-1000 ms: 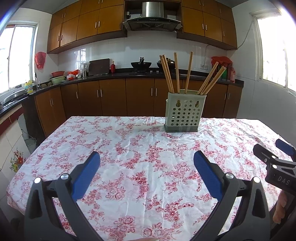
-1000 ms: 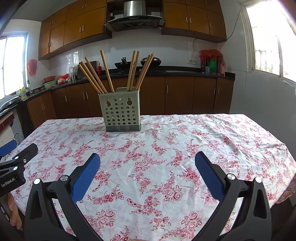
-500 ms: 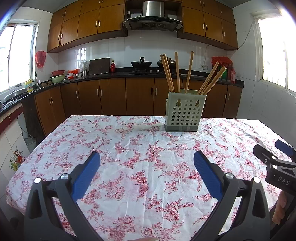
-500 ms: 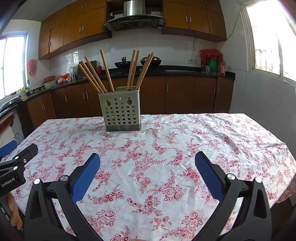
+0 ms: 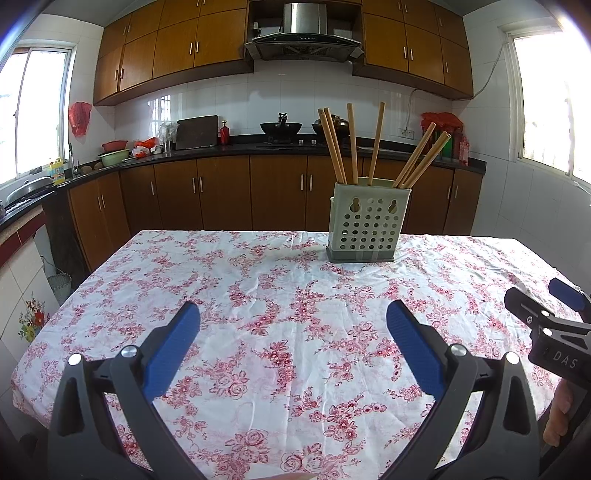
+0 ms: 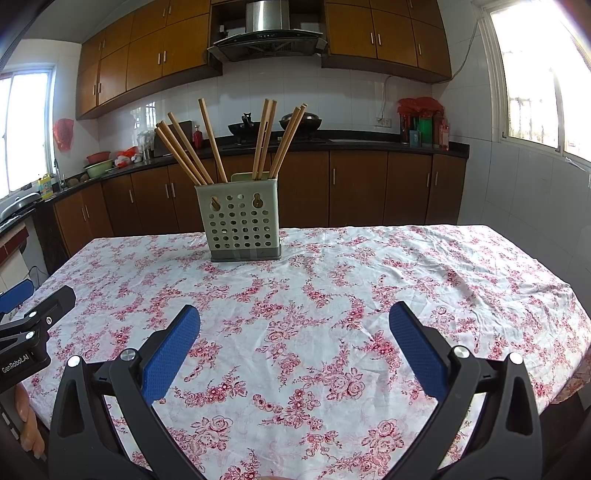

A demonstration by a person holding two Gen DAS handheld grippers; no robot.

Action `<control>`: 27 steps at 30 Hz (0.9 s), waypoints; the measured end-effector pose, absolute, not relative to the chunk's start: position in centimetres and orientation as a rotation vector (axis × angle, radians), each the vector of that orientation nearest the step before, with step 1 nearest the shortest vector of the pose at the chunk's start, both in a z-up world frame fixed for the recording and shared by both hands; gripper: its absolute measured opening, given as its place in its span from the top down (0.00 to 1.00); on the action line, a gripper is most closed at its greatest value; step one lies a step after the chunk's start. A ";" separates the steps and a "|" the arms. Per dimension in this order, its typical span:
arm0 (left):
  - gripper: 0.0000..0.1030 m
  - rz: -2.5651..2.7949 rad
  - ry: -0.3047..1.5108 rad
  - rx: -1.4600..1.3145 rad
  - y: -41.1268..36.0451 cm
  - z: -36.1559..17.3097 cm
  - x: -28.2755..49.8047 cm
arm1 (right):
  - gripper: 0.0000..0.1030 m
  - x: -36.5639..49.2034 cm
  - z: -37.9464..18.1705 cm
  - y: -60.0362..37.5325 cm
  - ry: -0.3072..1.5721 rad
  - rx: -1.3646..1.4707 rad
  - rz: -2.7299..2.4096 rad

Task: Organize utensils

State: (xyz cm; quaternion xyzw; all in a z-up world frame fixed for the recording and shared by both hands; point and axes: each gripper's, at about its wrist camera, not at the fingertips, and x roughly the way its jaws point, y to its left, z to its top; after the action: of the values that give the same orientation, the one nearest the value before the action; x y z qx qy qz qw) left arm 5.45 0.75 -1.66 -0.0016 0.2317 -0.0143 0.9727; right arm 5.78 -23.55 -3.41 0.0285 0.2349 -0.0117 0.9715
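**A:** Status on the grippers?

**B:** Left gripper (image 5: 293,317) is hovering over the near part of the table (image 5: 110,280), jaws spread wide, blue pads (image 5: 173,343) gripping nothing. Right gripper (image 6: 294,319) is doing the same: jaws released, nothing sitting between its pads (image 6: 415,349).

**A:** Where are they sitting relative to each other?

**B:** Side by side at the near edge. The right unit is showing at the right border of the left wrist view, the left unit at the left border of the right wrist view. A bit of the holder's fingers is peeking in beside each one.

**A:** And the utensils?

**B:** The chopsticks (image 5: 352,144) are all standing in the utensil holder (image 5: 367,225), leaning outward at mixed angles. The right wrist view is showing them (image 6: 210,140) fanning left and right from the holder (image 6: 240,221). The exact count is hard to tell where the sticks overlap.

**A:** Holder location?

**B:** Standing upright on the far part of the table, well apart from both grippers. It's a pale perforated box on a grey base, with two keyhole slots facing the cameras.

**A:** Surface?

**B:** A floral tablecloth (image 6: 332,295) is covering the table, slightly wrinkled. Kitchen cabinets (image 5: 221,195) and a range hood (image 5: 303,33) are sitting beyond the far edge.
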 end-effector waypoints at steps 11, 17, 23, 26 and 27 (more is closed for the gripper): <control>0.04 -0.031 0.469 -0.005 0.8 -1.6 5.5 | 0.02 5.8 -3.4 -23.6 0.475 0.058 -0.023; 0.04 -0.032 0.470 -0.005 0.8 -1.7 5.5 | 0.02 5.8 -3.4 -23.6 0.475 0.058 -0.023; 0.04 -0.033 0.471 -0.006 0.8 -1.7 5.6 | 0.02 5.7 -3.4 -23.5 0.477 0.060 -0.025; 0.04 -0.033 0.472 -0.007 0.8 -1.7 5.6 | 0.02 5.7 -3.5 -23.5 0.477 0.060 -0.026; 0.04 -0.034 0.472 -0.007 0.8 -1.7 5.6 | 0.02 5.7 -3.5 -23.5 0.476 0.060 -0.026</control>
State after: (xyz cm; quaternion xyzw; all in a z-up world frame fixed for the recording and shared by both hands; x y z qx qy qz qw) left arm 5.57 0.80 -1.70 -0.0034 0.2337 -0.0166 0.9722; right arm 5.72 -23.50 -3.47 0.0299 0.2359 -0.0127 0.9712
